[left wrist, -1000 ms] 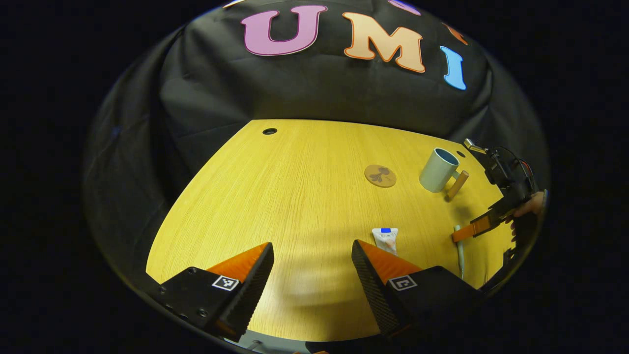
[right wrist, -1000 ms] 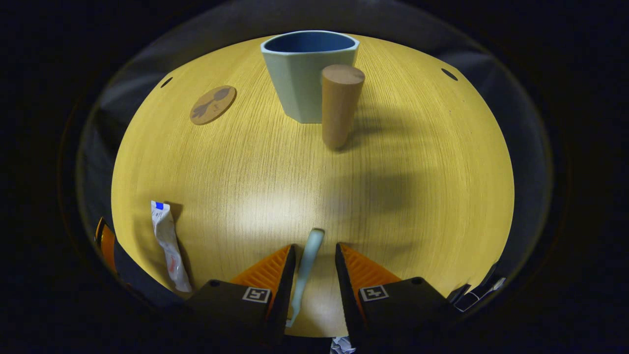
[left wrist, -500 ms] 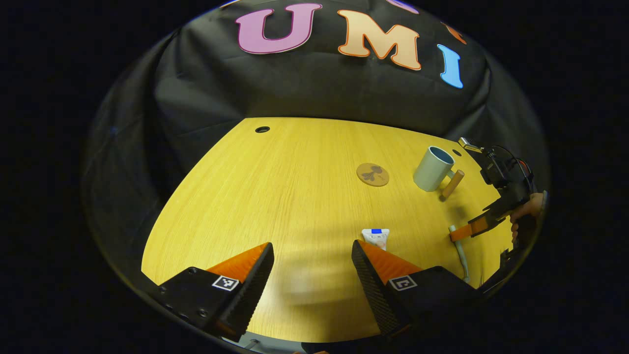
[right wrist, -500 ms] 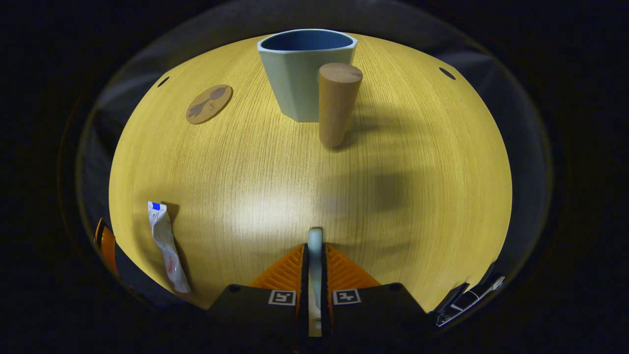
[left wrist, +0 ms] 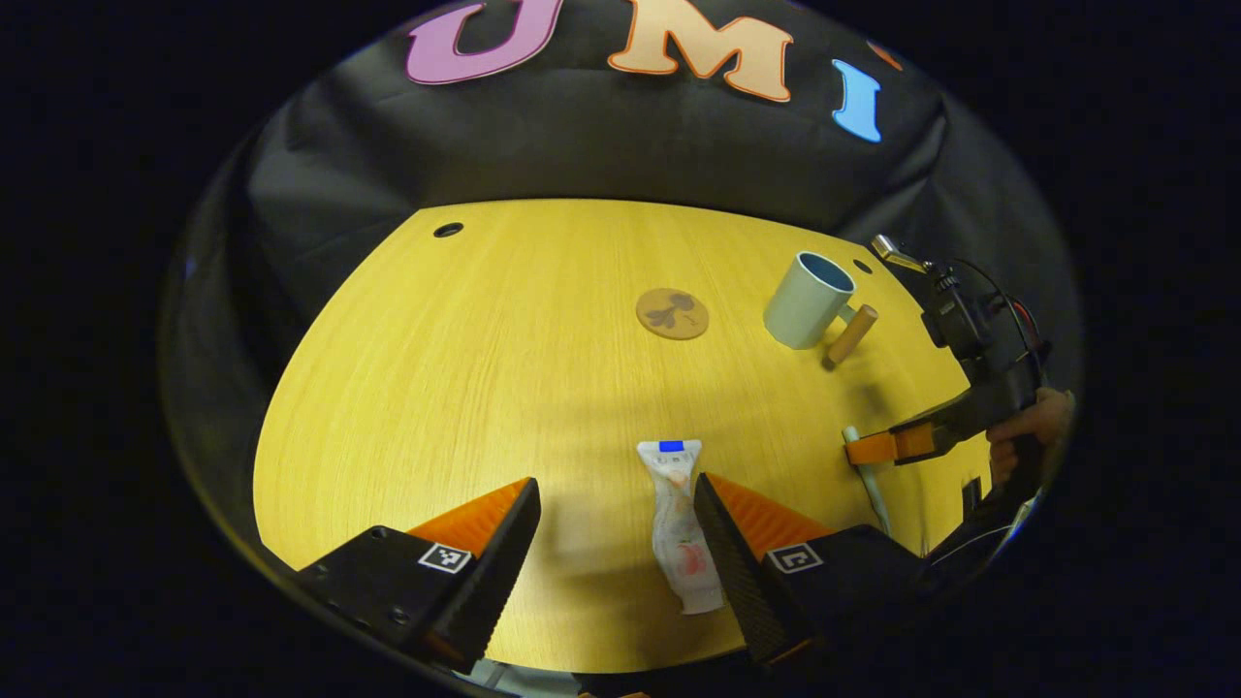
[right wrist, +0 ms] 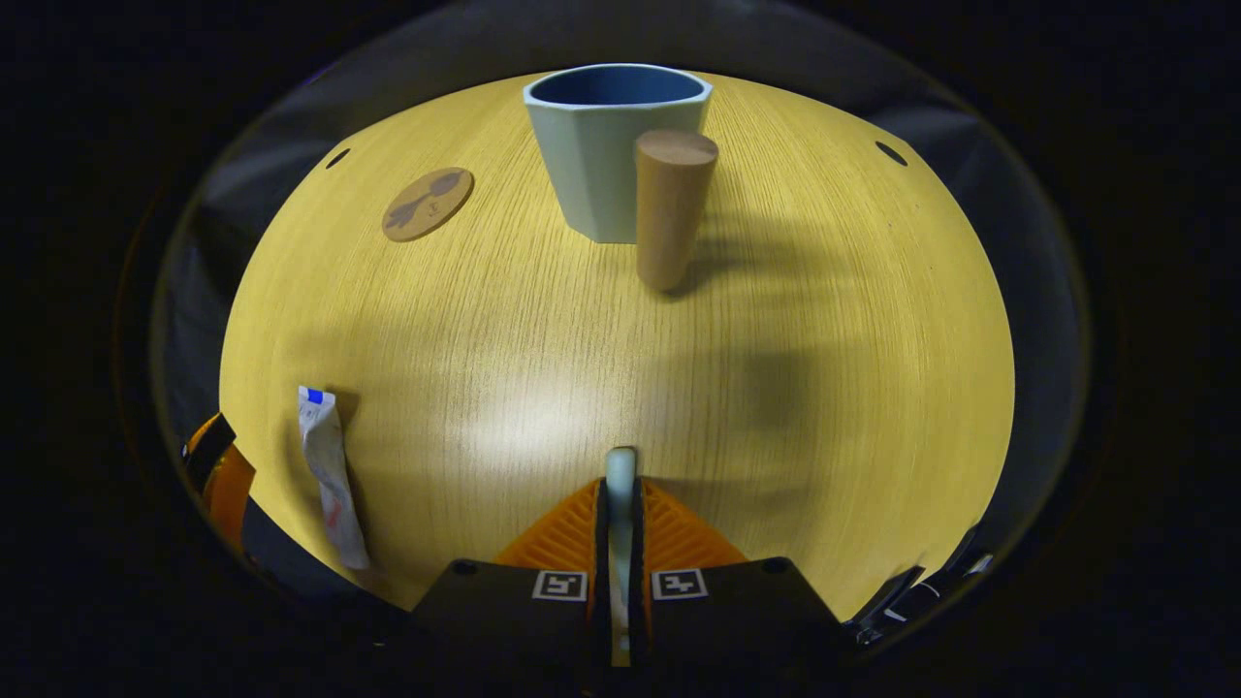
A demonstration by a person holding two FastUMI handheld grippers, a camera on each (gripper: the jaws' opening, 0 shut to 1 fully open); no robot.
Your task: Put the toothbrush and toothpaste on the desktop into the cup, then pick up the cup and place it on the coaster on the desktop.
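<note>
Two grips are at different stages. The right gripper (right wrist: 620,543) is clamped on the pale toothbrush (right wrist: 620,475), whose long axis runs straight ahead between both fingers toward twelve o'clock, tip poking out in front. At twelve o'clock, well apart across the table, stands the faceted pale-green cup (right wrist: 613,155) with its dark blue inside and a smooth, round wooden peg handle (right wrist: 671,208) jutting toward the gripper; so the carry is likely straight forward and up over the rim.

In the left gripper view, the left gripper (left wrist: 616,543) hangs with fingers spread wide. The crinkled white toothpaste tube (left wrist: 677,523) lies flat just beside the inner face of its right-hand finger, long axis near twelve-to-six, blue-banded end farthest away. That gripper is clearly the nearer one to the tube. The round cork-like coaster (left wrist: 672,313) lies at twelve o'clock, just left of the cup, on the grained yellow wood desktop (left wrist: 465,388).
</note>
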